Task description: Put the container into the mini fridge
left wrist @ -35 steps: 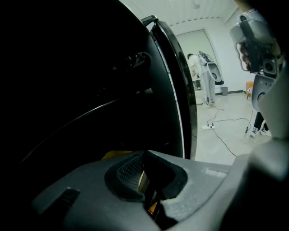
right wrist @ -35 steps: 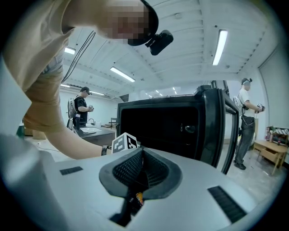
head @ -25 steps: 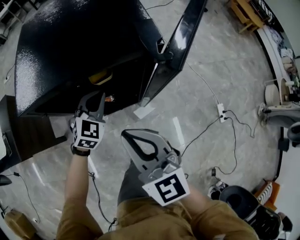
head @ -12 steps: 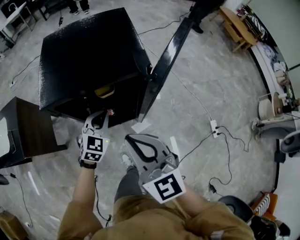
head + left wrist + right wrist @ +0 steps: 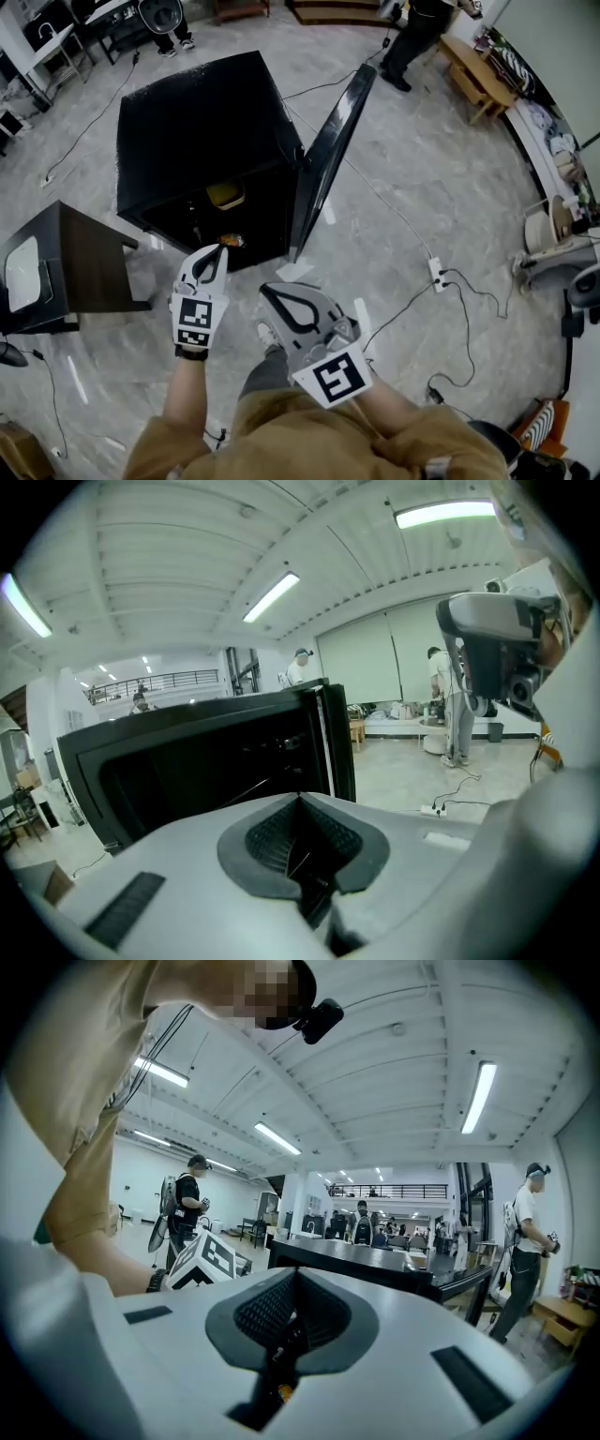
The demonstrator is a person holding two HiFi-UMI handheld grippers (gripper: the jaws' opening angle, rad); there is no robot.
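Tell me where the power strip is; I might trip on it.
In the head view, the white power strip lies on the floor at the person's right, beyond the open door of the mini fridge.

Head view looks steeply down from above; both gripper views face level, sharing the mini fridge [image 5: 202,141].

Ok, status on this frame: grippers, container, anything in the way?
Left gripper shut, empty; right gripper shut, empty. Yellow container inside mini fridge, door open. Nothing blocking the opening.
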